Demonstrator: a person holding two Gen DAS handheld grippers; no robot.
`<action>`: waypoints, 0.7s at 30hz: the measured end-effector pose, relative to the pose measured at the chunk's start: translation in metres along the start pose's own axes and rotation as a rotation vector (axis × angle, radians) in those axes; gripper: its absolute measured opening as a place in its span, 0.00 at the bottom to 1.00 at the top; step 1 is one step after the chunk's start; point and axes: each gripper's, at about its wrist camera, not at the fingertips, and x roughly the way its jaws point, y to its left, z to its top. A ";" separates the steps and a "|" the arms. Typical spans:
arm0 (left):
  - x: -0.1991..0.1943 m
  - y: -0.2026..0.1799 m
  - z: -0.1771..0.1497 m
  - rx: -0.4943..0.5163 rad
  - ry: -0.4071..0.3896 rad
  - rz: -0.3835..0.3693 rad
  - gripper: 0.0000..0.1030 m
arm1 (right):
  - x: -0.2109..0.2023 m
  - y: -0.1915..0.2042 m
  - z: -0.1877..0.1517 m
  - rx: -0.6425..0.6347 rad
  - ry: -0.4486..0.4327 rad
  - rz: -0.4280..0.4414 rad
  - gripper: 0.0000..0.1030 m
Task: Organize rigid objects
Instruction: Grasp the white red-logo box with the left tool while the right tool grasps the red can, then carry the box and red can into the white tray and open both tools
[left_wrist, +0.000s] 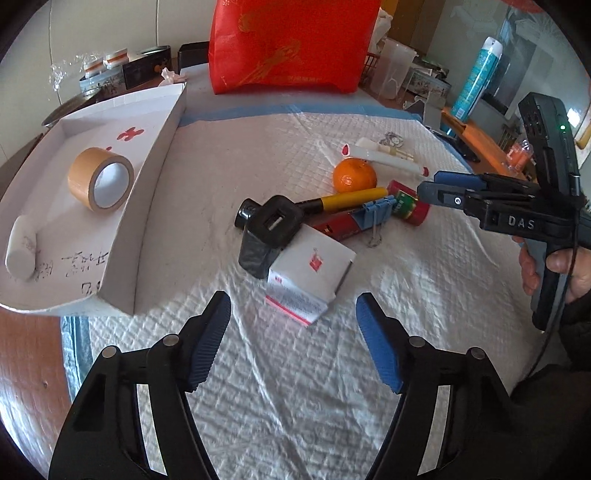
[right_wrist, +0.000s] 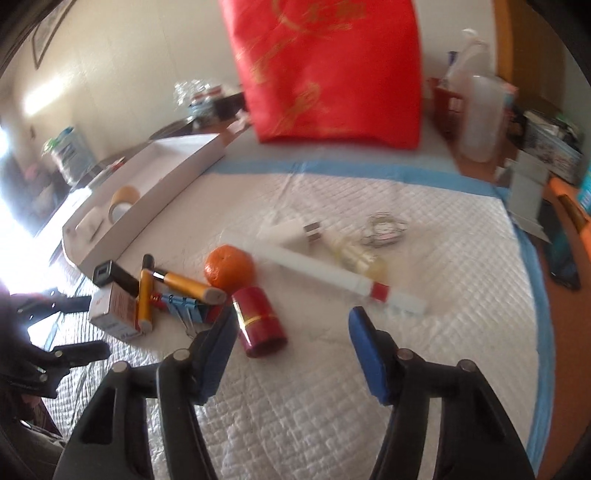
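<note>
A pile of small items lies on the white quilted pad (left_wrist: 295, 369): a white carton (left_wrist: 314, 269), a black adapter (left_wrist: 273, 221), a yellow-and-black pen (left_wrist: 347, 199), blue binder clips (left_wrist: 376, 212), an orange (left_wrist: 354, 175) and a red can (left_wrist: 410, 203). My left gripper (left_wrist: 291, 308) hovers open just short of the carton. My right gripper (right_wrist: 291, 314) is open over the red can (right_wrist: 258, 321), which lies by its left finger, untouched by the right pad. At the left, a white cardboard tray (left_wrist: 159, 177) holds a tan tape roll (left_wrist: 101, 179) and a white cylinder (left_wrist: 20, 251).
A long white tube (right_wrist: 332, 269), a white plug and a clear round trinket (right_wrist: 384, 227) lie behind the orange. A red bag (left_wrist: 291, 44) stands at the back, with a clear jug (right_wrist: 480, 114), a teal spray can (left_wrist: 476, 74) and tins around it. Bare wood shows at the pad's edges.
</note>
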 end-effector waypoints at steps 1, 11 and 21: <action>0.004 0.000 0.002 -0.001 0.002 0.002 0.69 | 0.004 0.002 0.001 -0.012 0.007 0.007 0.59; 0.018 -0.008 0.011 0.016 -0.005 -0.005 0.41 | 0.019 0.011 -0.002 -0.051 0.069 0.105 0.30; -0.033 -0.004 0.013 -0.022 -0.130 -0.007 0.41 | -0.035 0.004 0.011 0.021 -0.110 0.116 0.30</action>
